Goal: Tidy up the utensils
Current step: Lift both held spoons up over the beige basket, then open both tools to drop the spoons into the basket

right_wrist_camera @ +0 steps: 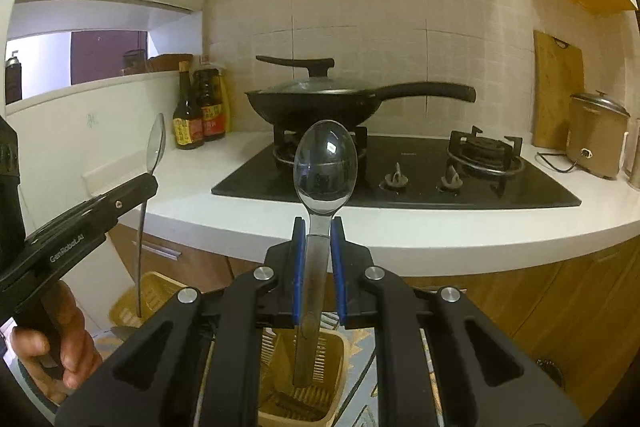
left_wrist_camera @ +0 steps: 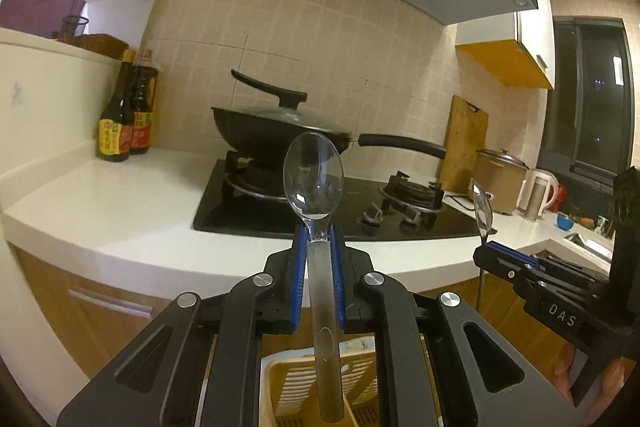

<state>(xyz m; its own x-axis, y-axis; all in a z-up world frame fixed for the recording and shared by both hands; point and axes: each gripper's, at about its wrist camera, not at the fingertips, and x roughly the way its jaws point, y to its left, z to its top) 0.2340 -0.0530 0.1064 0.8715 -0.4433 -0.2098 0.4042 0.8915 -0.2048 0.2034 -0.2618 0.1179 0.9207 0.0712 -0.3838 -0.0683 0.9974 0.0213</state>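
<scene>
Both claws gripped spoons upright: left claw [left_wrist_camera: 319, 259] spoon [left_wrist_camera: 313, 179] and right claw [right_wrist_camera: 318, 251] spoon [right_wrist_camera: 325, 167] handle-down directly above the holder [right_wrist_camera: 300, 379].

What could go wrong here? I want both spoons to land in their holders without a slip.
The left gripper pinches its spoon at the thin neck only, so it might pivot. The right spoon handle hangs over the yellow holder and could catch the slatted rim. Both grippers sit close and might bump.
</scene>
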